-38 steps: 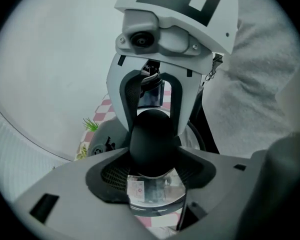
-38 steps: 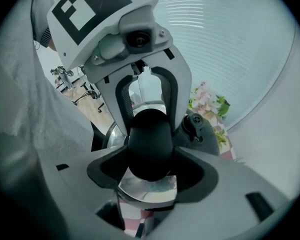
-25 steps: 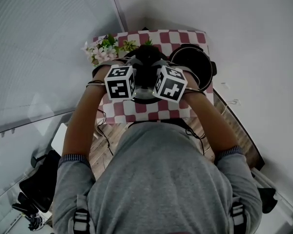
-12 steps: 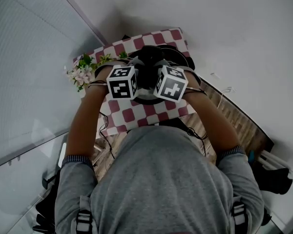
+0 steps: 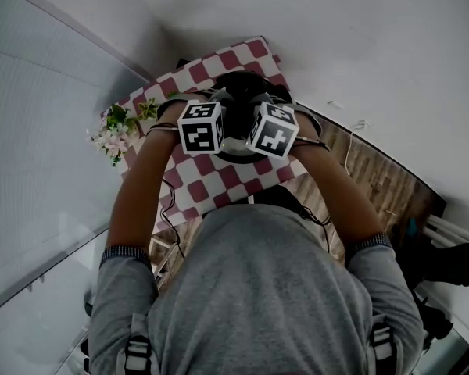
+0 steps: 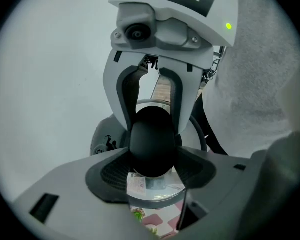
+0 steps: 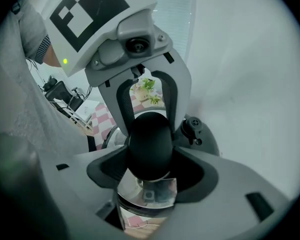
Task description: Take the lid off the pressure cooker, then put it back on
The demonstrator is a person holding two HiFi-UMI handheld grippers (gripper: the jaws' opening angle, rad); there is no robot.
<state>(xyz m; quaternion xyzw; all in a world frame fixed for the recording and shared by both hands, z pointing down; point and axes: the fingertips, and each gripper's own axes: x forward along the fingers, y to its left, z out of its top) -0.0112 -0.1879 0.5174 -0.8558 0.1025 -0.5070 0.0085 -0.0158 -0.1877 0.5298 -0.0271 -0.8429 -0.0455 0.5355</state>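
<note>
left gripper (image 6: 151,151) and right gripper (image 7: 149,153), two in all, both clamped on the one black knob (image 6: 151,136) of the one steel lid (image 6: 155,198), held above checked table (image 5: 211,182), lid sticker (image 6: 137,183) print unreadable, one flower bunch (image 5: 113,131)

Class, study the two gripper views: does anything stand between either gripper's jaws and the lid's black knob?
Nothing visible does. The left gripper and the right gripper both clamp the knob from opposite sides, jaws pressed against it; the shiny lid shows just below.
</note>
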